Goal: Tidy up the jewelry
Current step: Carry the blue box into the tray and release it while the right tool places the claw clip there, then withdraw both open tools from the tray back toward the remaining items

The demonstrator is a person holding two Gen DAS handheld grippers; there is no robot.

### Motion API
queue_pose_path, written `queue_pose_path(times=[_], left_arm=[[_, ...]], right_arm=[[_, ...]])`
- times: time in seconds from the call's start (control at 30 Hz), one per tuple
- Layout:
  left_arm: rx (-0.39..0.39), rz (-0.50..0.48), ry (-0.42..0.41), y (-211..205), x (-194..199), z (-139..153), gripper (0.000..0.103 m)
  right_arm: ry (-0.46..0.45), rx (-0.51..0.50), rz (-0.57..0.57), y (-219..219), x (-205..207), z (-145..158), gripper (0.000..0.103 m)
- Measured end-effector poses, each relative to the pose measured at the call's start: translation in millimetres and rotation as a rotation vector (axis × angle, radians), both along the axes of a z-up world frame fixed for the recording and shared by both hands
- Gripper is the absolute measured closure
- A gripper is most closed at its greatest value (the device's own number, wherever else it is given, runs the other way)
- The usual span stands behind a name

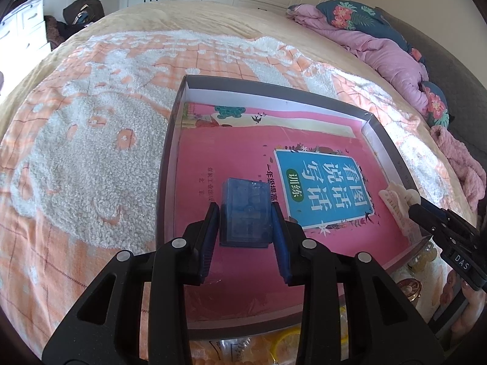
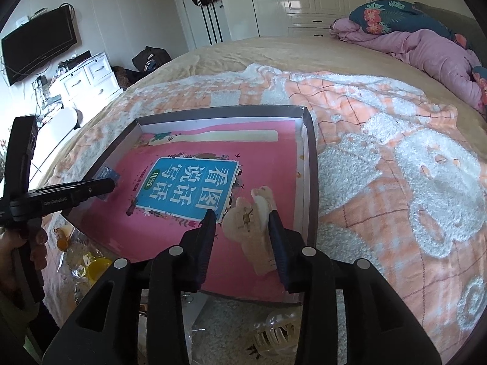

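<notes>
A shallow grey box (image 1: 274,86) lies on the bed with a pink book (image 1: 231,152) flat inside it. My left gripper (image 1: 245,210) is shut on a small translucent blue case (image 1: 243,210), low over the book's near left part. In the right wrist view, my right gripper (image 2: 242,214) is shut on a cream hair claw clip (image 2: 252,222) above the box's (image 2: 213,111) near right corner. That clip (image 1: 395,200) also shows at the box's right wall in the left wrist view. The left gripper (image 2: 106,187) and blue case (image 2: 108,175) sit at the box's left wall.
An orange and white fleece blanket (image 2: 395,167) covers the bed around the box. Loose items lie in front of the box: a clear claw clip (image 2: 274,334), an orange spiral tie (image 2: 62,237), yellow pieces (image 2: 97,267), a gold round piece (image 1: 409,289). A pink quilt (image 2: 426,45) is heaped at the far right.
</notes>
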State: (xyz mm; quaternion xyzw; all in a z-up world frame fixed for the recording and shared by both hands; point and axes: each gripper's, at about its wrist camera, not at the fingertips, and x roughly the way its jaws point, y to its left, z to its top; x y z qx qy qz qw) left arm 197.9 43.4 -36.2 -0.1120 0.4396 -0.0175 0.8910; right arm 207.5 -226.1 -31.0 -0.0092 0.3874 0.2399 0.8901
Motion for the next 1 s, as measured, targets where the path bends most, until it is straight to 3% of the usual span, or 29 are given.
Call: queue_pose_path(times=[0.17, 0.3, 0.37, 0.43, 0.5, 0.6, 0.63, 0.77, 1.0], left_arm=[[0.009, 0.001, -0.004, -1, -2, 3, 0.077], [0.015, 0.003, -0.012, -2, -4, 9, 0.064], [0.018, 0.005, -0.018, -2, -7, 13, 0.062], [0.019, 0.008, -0.023, -2, -9, 17, 0.051], [0.02, 0.013, -0.036, -1, -13, 23, 0.046], [0.019, 0.037, -0.051, 0, -19, 31, 0.023], [0.018, 0.045, -0.059, 1, -22, 34, 0.02], [0.015, 0.059, -0.084, 2, -32, 45, 0.01], [0.023, 0.072, -0.122, 3, -50, 63, 0.009]], right_arm=[[-0.055, 0.024, -0.019, -8, -10, 13, 0.047], [-0.084, 0.036, -0.041, -17, -15, 20, 0.04], [-0.088, 0.042, -0.05, -20, -17, 22, 0.03], [-0.101, 0.05, -0.066, -24, -21, 26, 0.028], [-0.111, 0.057, -0.069, -27, -24, 30, 0.028], [-0.137, 0.059, -0.077, -31, -31, 35, 0.018], [-0.147, 0.063, -0.082, -32, -33, 37, 0.016], [-0.167, 0.078, -0.086, -37, -40, 45, 0.016], [-0.188, 0.094, -0.106, -45, -51, 55, 0.016]])
